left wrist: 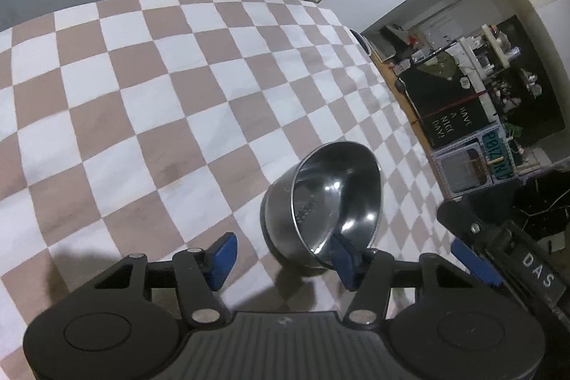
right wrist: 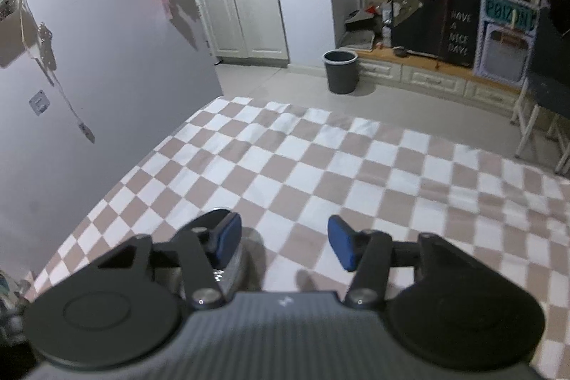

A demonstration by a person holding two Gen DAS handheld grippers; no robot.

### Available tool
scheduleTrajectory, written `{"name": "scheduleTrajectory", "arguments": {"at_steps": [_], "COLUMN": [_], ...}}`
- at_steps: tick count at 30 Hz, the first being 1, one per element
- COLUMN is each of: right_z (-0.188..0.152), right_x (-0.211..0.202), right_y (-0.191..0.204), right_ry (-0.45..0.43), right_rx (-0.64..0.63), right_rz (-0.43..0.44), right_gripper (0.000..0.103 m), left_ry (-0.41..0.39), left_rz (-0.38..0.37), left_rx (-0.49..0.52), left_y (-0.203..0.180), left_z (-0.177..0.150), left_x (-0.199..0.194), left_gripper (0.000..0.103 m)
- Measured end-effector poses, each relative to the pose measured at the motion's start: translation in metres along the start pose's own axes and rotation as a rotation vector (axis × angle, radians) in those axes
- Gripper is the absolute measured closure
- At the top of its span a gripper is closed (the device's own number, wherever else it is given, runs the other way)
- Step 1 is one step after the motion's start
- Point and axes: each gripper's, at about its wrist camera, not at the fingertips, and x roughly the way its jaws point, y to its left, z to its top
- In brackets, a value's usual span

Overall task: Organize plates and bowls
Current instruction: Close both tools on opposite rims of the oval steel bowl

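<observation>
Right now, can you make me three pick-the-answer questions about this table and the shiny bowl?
1. Where is the metal bowl? A) on the checked cloth B) on the floor C) in a cupboard
2. What colour are the gripper pads? A) red B) blue C) green
3. How does the bowl sit? A) flat B) upside down C) tilted

A: checked squares lie all around it.
B: each finger ends in a blue pad.
C: its rim slants up and its inside faces sideways.
</observation>
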Motion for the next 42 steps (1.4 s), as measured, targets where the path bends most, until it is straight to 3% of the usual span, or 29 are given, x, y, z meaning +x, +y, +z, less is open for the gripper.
{"name": "scheduleTrajectory", "arguments": {"at_steps": [7, 13, 20, 25, 28, 32, 36, 42], "right_z": [-0.008, -0.005, -0.008, -0.017, -0.026, -0.039, -0.045, -0.044], "right_x": [0.028, 0.056, 0.065, 0.062, 0.057, 0.048, 0.041, 0.032], "right_y": [0.019, 0.024, 0.013, 0.003, 0.002, 0.003, 0.009, 0.014], "right_ry": [0.057, 0.106, 0.135, 0.158, 0.161, 0.176, 0.179, 0.166], "right_rx": [-0.072, -0.062, -0.044, -0.057, -0.064, -0.043, -0.049, -0.046], "right_rz": [0.014, -0.011, -0.064, -0.04, -0.018, 0.019, 0.038, 0.043], "right_gripper": [0.042, 0.043, 0.056, 0.056, 0.061, 0.07, 0.073, 0.073], "left_ry": [0.007, -0.051, -0.088, -0.089, -0.069, -0.005, 0.042, 0.05], "left_rz": [0.011, 0.077, 0.1, 0.105, 0.098, 0.042, -0.004, -0.02], "left_rx": [0.069, 0.215, 0.255, 0.227, 0.23, 0.175, 0.142, 0.144], "left_y": [0.003, 0.002, 0.006, 0.01, 0.007, 0.009, 0.005, -0.003], "left_z": [0.004, 0.009, 0.015, 0.019, 0.019, 0.017, 0.012, 0.007], "left_x": [0.002, -0.001, -0.004, -0.007, -0.007, -0.006, -0.008, -0.009], "left_gripper": [0.045, 0.045, 0.043, 0.043, 0.046, 0.061, 0.068, 0.079]}}
